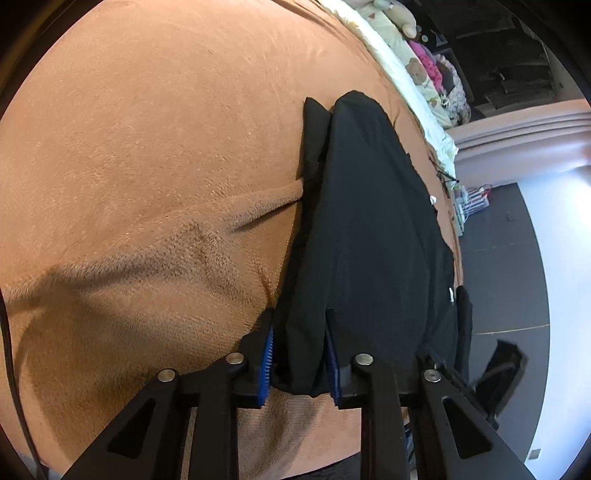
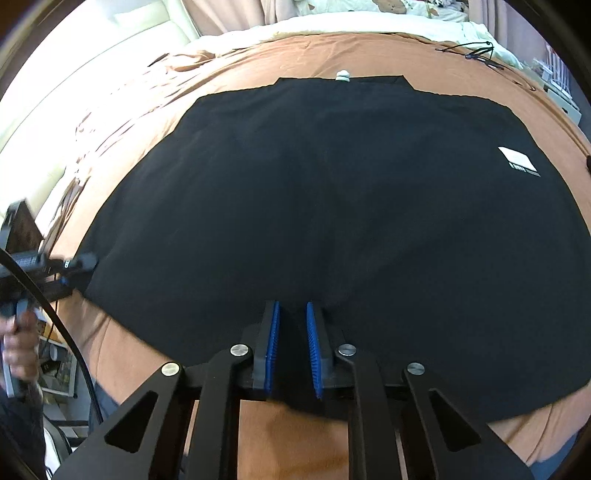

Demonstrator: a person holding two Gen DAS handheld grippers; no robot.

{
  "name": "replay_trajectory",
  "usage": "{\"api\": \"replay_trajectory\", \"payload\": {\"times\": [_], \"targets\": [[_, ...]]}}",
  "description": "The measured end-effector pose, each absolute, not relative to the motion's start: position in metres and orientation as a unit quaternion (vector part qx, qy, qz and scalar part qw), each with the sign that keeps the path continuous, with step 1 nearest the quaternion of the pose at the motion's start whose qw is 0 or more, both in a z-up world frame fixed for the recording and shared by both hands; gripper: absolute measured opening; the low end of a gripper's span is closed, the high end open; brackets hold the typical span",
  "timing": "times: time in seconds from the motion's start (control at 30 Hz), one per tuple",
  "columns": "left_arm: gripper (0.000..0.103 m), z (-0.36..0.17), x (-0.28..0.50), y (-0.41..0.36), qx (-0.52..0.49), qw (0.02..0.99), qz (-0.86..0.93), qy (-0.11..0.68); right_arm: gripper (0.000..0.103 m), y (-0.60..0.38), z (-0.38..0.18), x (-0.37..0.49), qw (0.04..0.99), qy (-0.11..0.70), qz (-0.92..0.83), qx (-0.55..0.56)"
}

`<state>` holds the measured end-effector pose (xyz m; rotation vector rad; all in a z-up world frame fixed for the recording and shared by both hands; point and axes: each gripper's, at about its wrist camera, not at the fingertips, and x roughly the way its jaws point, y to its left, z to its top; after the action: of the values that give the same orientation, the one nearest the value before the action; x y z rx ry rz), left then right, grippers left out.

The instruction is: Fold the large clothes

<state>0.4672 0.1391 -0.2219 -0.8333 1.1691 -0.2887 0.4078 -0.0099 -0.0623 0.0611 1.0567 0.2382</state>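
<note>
Two claws are angled down at the near hem of a black garment (image 2: 332, 206) spread on a brown blanket (image 1: 155, 155); cream bedding (image 2: 332, 26) lies beyond. Cloth is pinched by the left claw (image 1: 301, 363) and the right claw (image 2: 293, 350).

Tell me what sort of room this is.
Most likely a bedroom: a bed with a brown blanket, cream bedding at its far end, and a stuffed bear beside it.
</note>
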Motion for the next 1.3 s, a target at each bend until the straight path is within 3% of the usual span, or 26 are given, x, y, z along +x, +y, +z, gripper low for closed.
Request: {"api": "replay_trajectory", "payload": {"times": [0.33, 0.83, 1.07, 1.3], "targets": [[0.022, -0.221, 0.461, 0.139, -0.386, 0.748, -0.115, 0.528, 0.005, -0.015, -0.058, 0.507, 0.850, 0.518, 0.088, 0.040], [0.023, -0.233, 0.458, 0.142, -0.401, 0.736, -0.104, 0.535, 0.005, -0.005, -0.079, 0.633, 0.850, 0.523, 0.061, 0.018], [0.021, -0.231, 0.458, 0.142, -0.400, 0.737, -0.106, 0.534, 0.005, -0.001, -0.083, 0.656, 0.849, 0.525, 0.055, 0.015], [0.013, -0.203, 0.453, 0.142, -0.409, 0.746, -0.135, 0.508, 0.005, -0.015, -0.051, 0.607, 0.854, 0.512, 0.084, 0.030]]}}
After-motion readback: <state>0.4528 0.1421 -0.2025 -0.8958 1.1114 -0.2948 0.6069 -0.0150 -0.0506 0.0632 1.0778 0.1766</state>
